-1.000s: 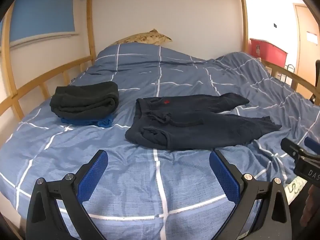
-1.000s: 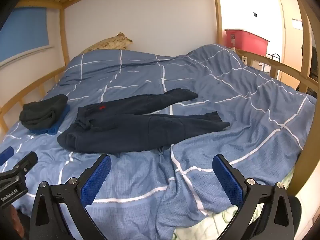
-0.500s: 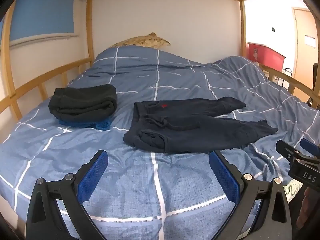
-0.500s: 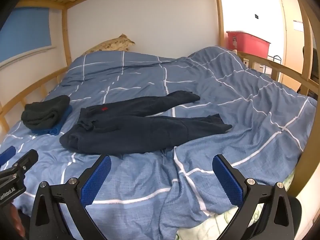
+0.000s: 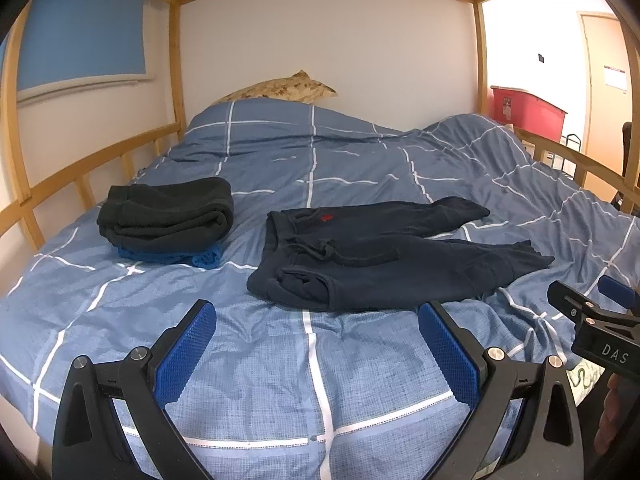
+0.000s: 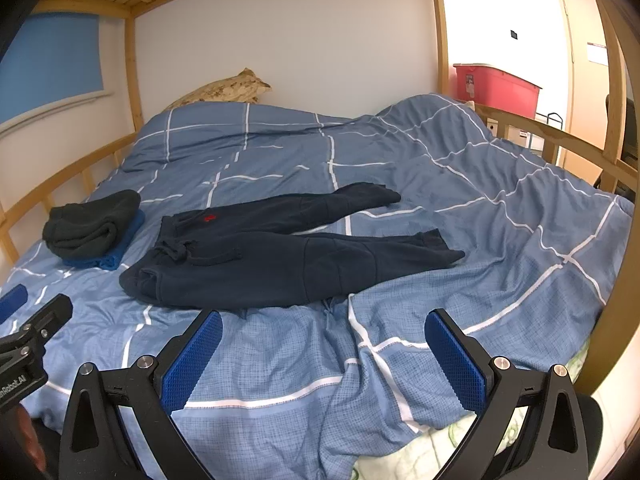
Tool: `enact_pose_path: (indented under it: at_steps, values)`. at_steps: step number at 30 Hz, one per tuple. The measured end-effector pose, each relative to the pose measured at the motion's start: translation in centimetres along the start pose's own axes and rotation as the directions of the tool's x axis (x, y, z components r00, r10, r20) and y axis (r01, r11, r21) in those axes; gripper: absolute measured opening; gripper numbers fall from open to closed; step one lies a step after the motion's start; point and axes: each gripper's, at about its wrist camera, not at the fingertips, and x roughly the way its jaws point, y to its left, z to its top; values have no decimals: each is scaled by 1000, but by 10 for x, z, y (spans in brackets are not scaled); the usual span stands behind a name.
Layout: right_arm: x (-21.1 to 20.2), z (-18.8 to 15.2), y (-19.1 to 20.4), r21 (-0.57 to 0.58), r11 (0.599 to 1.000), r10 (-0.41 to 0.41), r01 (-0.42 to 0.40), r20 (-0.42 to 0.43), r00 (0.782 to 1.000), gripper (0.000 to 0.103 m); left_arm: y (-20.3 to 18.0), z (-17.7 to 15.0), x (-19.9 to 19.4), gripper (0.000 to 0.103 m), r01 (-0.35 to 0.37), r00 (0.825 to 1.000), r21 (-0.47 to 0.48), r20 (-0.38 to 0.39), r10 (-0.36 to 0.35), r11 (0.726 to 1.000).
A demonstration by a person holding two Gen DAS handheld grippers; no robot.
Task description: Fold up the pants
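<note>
Both views: we have drawn slightly nearer navy pants [image 5: 384, 256], spread flat on blue duvet [image 5: 320, 364], waistband at 9 o'clock, legs toward 3. Left gripper [image 5: 316, 344], right gripper [image 6: 324, 348]: jaws wide, empty. Folding not begun; approach only.

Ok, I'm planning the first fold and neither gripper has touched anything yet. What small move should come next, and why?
Probably bring the right gripper forward to the near leg cuff of the navy sweatpants. Both grippers are open and short of the garment, the left gripper facing the waistband, and the legs lie spread apart on the duvet, so they want stacking first.
</note>
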Motion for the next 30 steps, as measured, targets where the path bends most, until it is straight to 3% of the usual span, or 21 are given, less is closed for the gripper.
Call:
enact_pose_path:
  at_steps: [30]
  values:
    - [3, -1, 6, -17, 1000, 10, -10, 0, 1000, 103, 4, 0, -2, 103, 5, 1000, -9, 19, -5, 1000]
